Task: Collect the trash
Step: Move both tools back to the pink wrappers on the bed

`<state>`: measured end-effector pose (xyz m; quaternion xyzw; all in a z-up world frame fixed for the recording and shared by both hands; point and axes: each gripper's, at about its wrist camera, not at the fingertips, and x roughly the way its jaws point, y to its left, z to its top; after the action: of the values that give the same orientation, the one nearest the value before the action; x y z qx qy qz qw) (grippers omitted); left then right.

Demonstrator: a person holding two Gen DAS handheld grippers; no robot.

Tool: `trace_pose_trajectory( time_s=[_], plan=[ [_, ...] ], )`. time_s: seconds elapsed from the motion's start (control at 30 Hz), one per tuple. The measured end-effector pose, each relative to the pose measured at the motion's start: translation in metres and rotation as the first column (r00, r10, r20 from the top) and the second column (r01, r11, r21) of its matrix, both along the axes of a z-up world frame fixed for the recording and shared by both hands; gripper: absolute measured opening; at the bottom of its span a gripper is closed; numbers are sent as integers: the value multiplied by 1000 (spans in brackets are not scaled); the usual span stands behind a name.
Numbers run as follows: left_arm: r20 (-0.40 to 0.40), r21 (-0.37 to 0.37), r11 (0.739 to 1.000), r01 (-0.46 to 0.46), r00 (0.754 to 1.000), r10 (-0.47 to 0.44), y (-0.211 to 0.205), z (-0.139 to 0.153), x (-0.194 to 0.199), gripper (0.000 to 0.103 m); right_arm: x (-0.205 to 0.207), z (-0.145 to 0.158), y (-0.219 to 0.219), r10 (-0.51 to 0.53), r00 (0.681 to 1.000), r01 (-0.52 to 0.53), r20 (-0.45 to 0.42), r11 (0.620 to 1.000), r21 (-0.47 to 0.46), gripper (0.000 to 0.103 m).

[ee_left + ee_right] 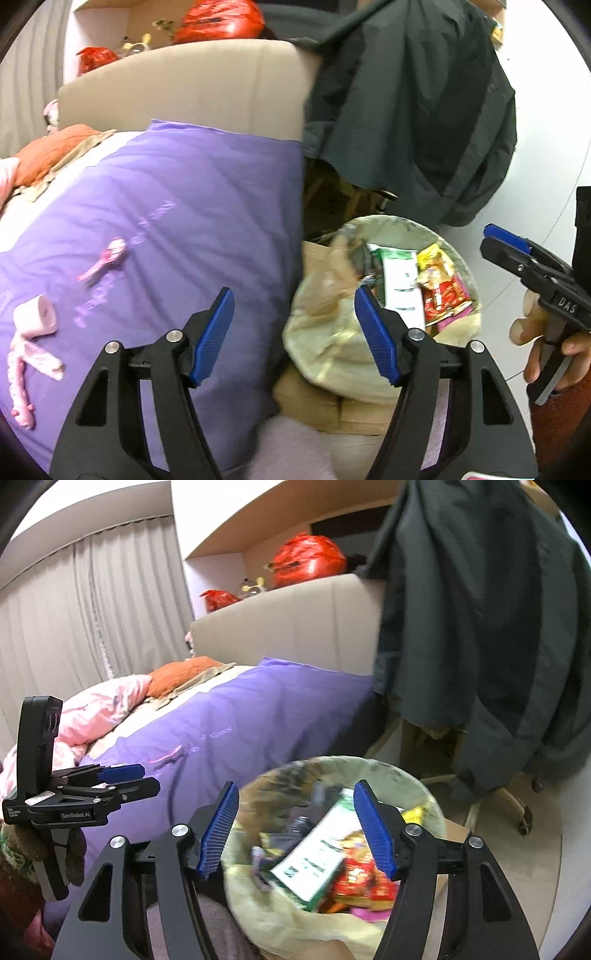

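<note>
A round bin lined with a pale bag (317,343) (258,919) stands beside the bed. It holds a green-and-white box (400,284) (314,864), red snack wrappers (443,299) (362,882) and other packets. My left gripper (295,314) (147,778) is open and empty, between the purple bedcover (184,206) and the bin. My right gripper (295,801) (489,242) hangs open and empty above the bin's mouth. On the bedcover lie a pink tissue roll (37,319), pink strips (22,373) and a small pink piece (105,258).
A dark jacket (406,110) (480,627) hangs over a wheeled chair (524,827) just behind the bin. The beige headboard (184,88) carries red bags (218,22). Cardboard (332,406) lies under the bin. An orange pillow (181,675) and curtains (92,609) are farther off.
</note>
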<state>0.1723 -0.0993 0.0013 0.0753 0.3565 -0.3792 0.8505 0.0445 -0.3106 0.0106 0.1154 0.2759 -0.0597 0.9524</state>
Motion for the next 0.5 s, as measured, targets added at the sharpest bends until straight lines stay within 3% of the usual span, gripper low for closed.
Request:
trace_pose_trajectory(
  time_s=[0.3,0.4,0.5],
  plan=[
    [7,-15,980,-201,980,201,106,-8,32,64,37,4,69,99,995,-100,-27,994,-38,61],
    [-35,-50,947,-317,948,315,148,-19,50,64,53,-2,95,137,989,-140,-48,989,-54,61],
    [-68,-79,894,-441,897,436,186,-36,66,64,72,-9,123,170,983,-175,-72,982,-70,61]
  ],
)
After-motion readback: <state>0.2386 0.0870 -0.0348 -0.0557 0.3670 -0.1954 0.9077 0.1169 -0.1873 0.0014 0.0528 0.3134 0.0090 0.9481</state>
